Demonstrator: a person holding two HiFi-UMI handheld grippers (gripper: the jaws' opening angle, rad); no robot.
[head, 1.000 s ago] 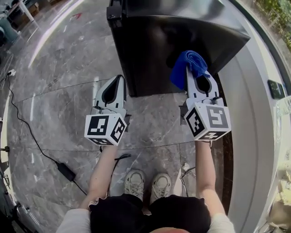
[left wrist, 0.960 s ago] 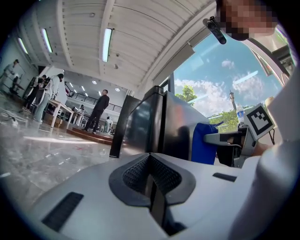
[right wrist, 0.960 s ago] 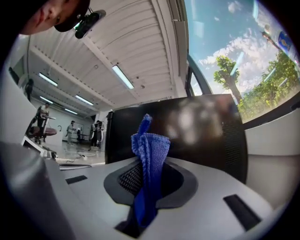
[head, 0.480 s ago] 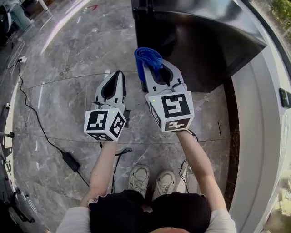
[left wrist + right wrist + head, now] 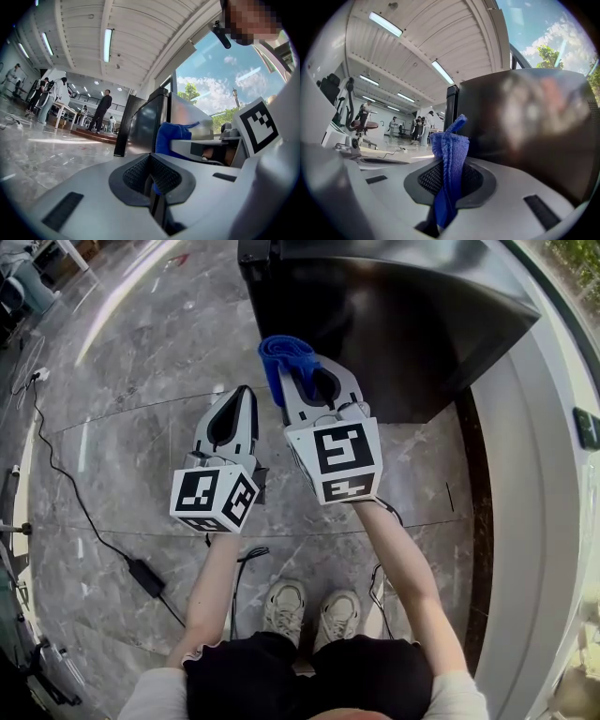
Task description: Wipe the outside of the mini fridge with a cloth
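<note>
The glossy black box-shaped mini fridge point(image 5: 403, 324) is standing on the grey marble floor point(image 5: 131, 427), against a pale wall on the person's right. The folded blue cloth point(image 5: 284, 360) is now sitting at the fridge's front left corner. A second ago it was well over on the right part of the front face, so it has been travelling leftward across that face, and in the last half second it has been creeping only a little further. I judge that one sweep of the front is ending and the left side panel is coming into reach. Whether the cloth is pressing on the surface or just clear of it cannot be told here.

The right gripper point(image 5: 305, 371) is pinching the cloth point(image 5: 450, 164) firmly between its jaws, with the fridge point(image 5: 525, 122) looming close behind it. The left gripper point(image 5: 246, 395) is hanging over the floor beside the right one, doing nothing; its jaws are closed together with nothing between them point(image 5: 151, 187).
</note>
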